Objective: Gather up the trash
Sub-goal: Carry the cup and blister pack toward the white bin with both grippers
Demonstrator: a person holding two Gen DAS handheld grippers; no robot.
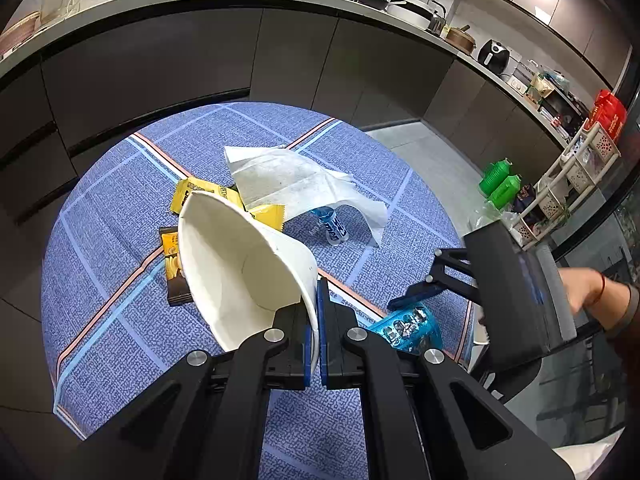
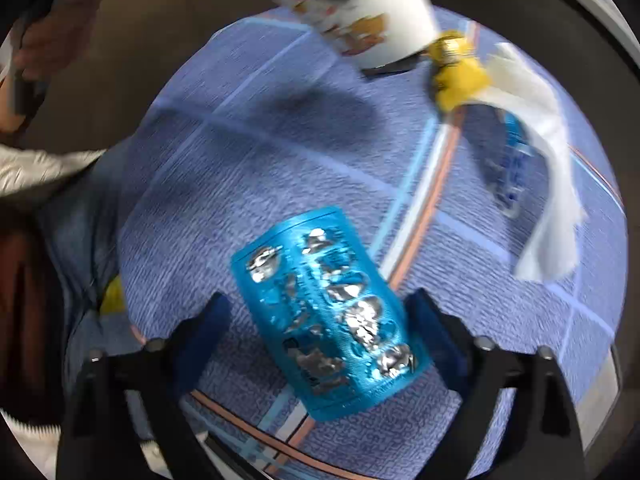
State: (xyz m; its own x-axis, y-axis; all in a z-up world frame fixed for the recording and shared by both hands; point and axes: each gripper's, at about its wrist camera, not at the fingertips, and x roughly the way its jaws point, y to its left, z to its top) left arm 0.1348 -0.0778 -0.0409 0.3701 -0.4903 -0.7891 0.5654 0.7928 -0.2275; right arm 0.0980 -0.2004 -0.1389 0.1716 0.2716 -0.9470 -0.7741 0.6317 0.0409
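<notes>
My left gripper (image 1: 319,312) is shut on the rim of a white paper cup (image 1: 236,256), held tilted above the blue table (image 1: 120,200). The cup also shows at the top of the right wrist view (image 2: 384,8). My right gripper (image 2: 320,320) is open, its fingers on either side of a blue empty pill blister pack (image 2: 332,312) lying on the cloth; the pack also shows in the left wrist view (image 1: 408,326). Yellow snack wrappers (image 1: 192,194), a dark snack packet (image 1: 176,276), a white tissue (image 1: 296,182) and a small blue-labelled bottle (image 1: 332,226) lie further off.
The round table carries a blue cloth with orange and light-blue stripes. Dark kitchen cabinets (image 1: 200,60) under a cluttered counter curve behind it. Green bottles (image 1: 500,184) and a white rack (image 1: 568,176) stand on the floor at right. The person's arm (image 1: 592,292) is at right.
</notes>
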